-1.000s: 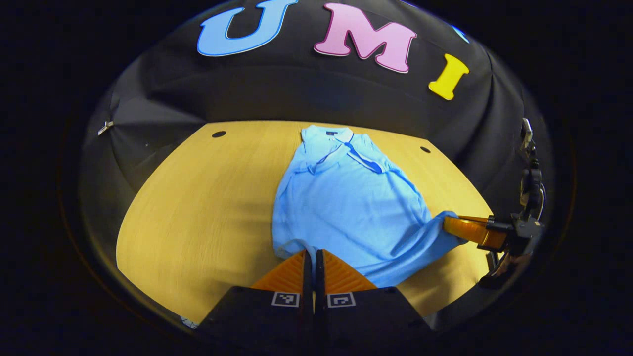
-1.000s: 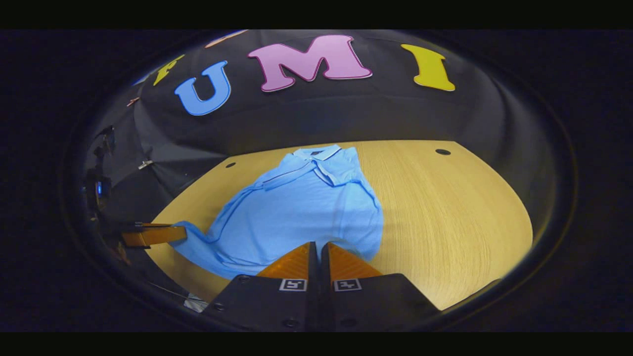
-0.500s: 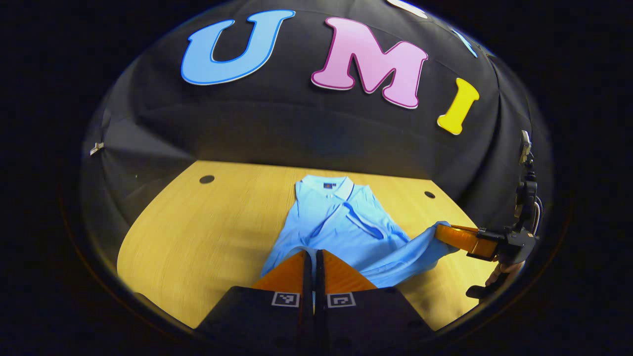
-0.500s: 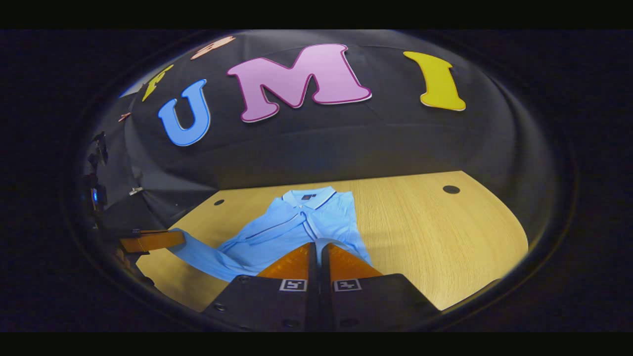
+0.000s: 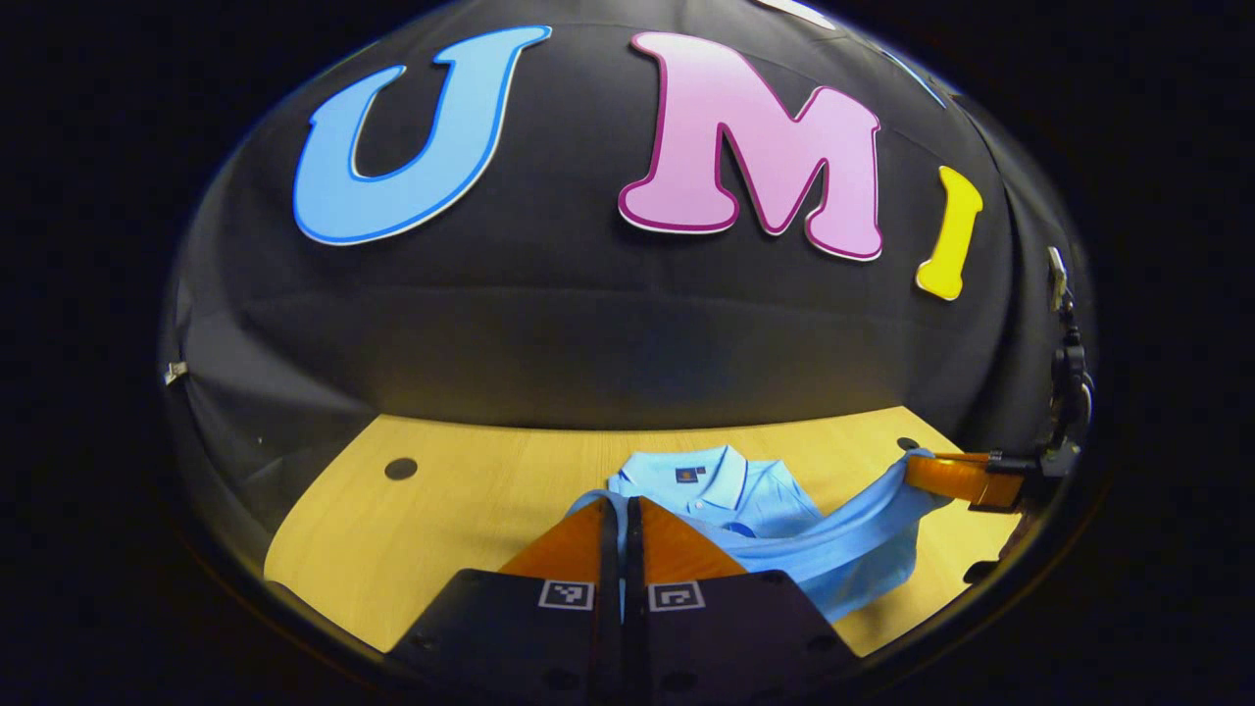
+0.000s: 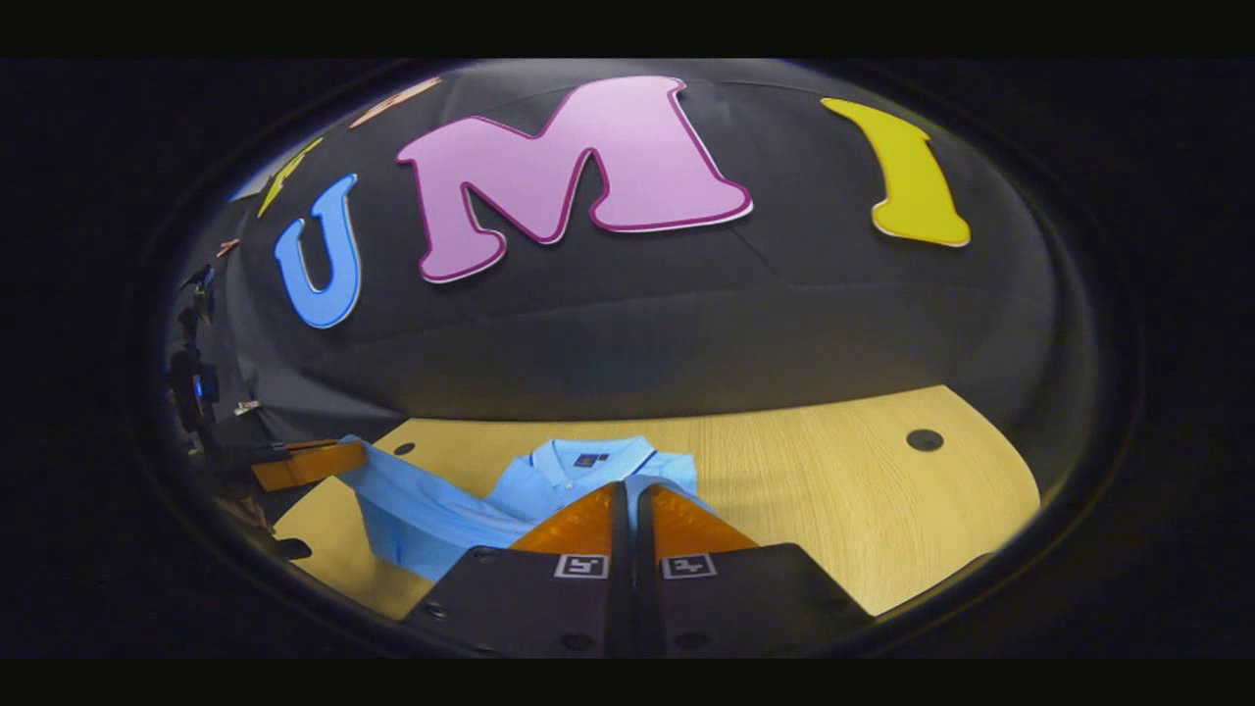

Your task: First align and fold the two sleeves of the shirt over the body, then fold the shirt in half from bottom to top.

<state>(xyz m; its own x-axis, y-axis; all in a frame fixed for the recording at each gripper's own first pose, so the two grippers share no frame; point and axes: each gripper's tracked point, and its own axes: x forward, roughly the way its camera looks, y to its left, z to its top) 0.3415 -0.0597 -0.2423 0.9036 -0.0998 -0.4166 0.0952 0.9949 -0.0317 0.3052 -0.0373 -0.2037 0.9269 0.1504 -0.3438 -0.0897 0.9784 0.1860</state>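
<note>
Blue shirt on the wooden table, collar lying flat toward the booth wall. In the left gripper view, the left gripper has its fingers pressed together on a hem corner, cloth looping over the tips, just this side of the collar. Off to the right of the collar, the right gripper pinches the other hem corner, raised off the table, fabric hanging in a sling between the two. In the right gripper view, the right gripper is clamped on cloth right before the collar, and the left gripper is out to the collar's left.
</note>
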